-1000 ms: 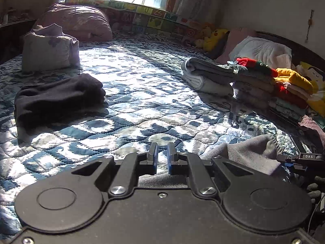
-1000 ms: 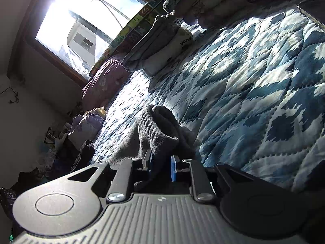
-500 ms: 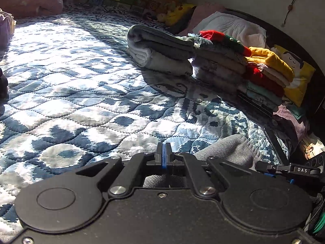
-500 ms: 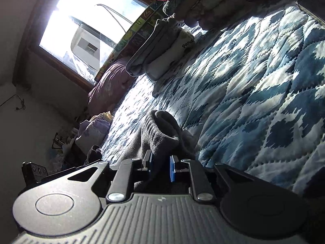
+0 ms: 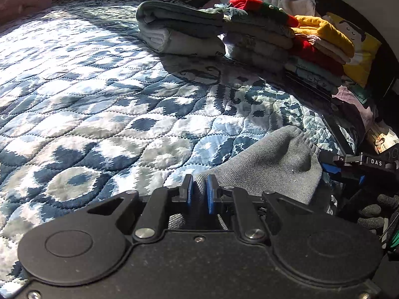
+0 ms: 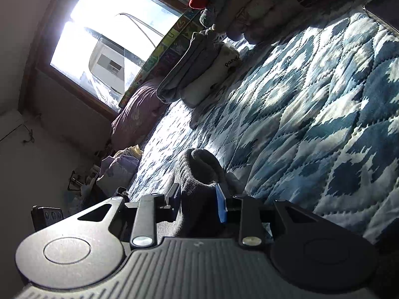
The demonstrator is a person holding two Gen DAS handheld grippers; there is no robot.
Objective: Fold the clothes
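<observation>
The grey garment lies on the blue-and-white quilted bed, at its near edge, stretched between both tools. The left gripper pinches a fold of it between narrow jaws. The right gripper, jaws somewhat wider, holds a thick bunch of the same cloth. Folded clothes are stacked well beyond.

light: hard sun from window, blown out | quilt dappled | edges: fisheye-bent
</observation>
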